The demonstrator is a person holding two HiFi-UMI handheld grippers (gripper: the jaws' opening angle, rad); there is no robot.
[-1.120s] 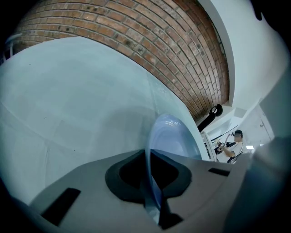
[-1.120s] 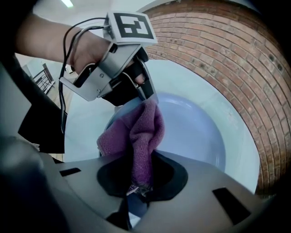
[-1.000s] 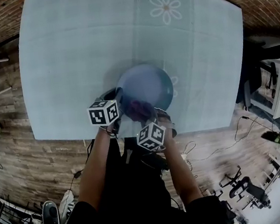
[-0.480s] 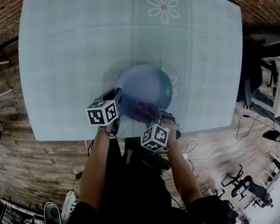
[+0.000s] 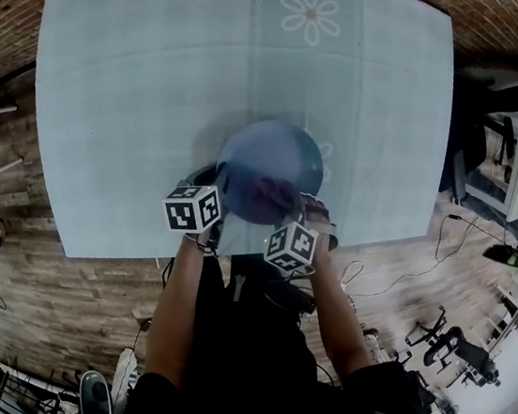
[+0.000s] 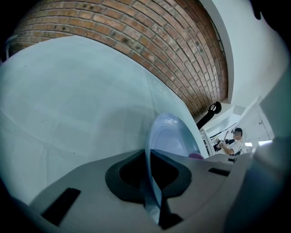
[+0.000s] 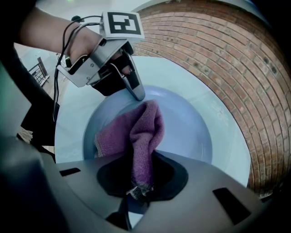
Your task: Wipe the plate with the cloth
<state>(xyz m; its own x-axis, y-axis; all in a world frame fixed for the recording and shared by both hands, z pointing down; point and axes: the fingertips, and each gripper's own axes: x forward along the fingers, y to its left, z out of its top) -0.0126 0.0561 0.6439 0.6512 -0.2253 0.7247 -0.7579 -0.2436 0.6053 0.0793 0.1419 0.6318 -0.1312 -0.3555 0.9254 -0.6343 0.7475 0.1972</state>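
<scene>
Plate [image 5: 276,156] reading glossy mid-blue, paler inside. Cloth [image 7: 138,129] showing fuzzy purple, possibly with a lighter stitched edge. Tablecloth [image 5: 132,104] running pale blue with a faint grid, white daisy [image 5: 310,14] far right. Marker cubes [image 5: 191,209] wearing black-and-white squares. Brick wall [image 6: 136,32] showing red-brown.

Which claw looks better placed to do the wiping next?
The right claw: it is shut on the purple cloth, which lies on the blue plate. The left claw is clamped on the plate's rim, steadying it.

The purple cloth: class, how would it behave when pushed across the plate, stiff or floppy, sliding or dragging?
Probably floppy: the cloth bunches in soft folds out of the right gripper. Its fuzzy pile suggests light weight and some drag.
</scene>
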